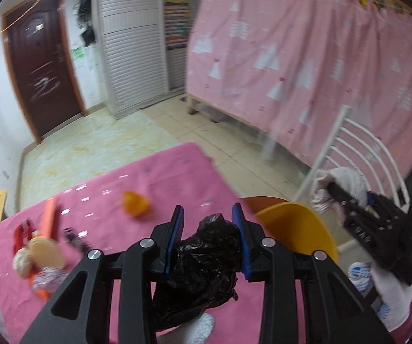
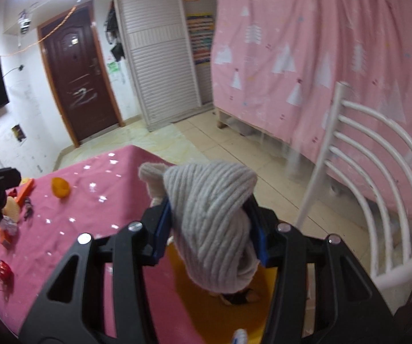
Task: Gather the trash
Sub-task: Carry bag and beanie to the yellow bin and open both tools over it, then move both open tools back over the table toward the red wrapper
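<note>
My left gripper (image 1: 208,218) is shut on a crumpled black plastic bag (image 1: 206,258) and holds it above the near edge of the pink table (image 1: 137,177). My right gripper (image 2: 210,209) is shut on a grey knitted cloth (image 2: 214,218) and holds it over the orange chair seat (image 2: 206,309); it also shows in the left wrist view (image 1: 335,192). An orange peel (image 1: 134,203) lies mid-table. A pile of scraps with an orange strip (image 1: 48,218) and a beige round piece (image 1: 45,249) lies at the table's left. A red wrapper (image 2: 2,271) lies near the front edge.
A white slatted chair back (image 2: 372,177) stands to the right. A pink curtain (image 2: 320,57) hangs behind it. A brown door (image 2: 77,77) and a white shuttered cabinet (image 2: 160,51) are at the back. The orange chair (image 1: 297,226) sits by the table's right edge.
</note>
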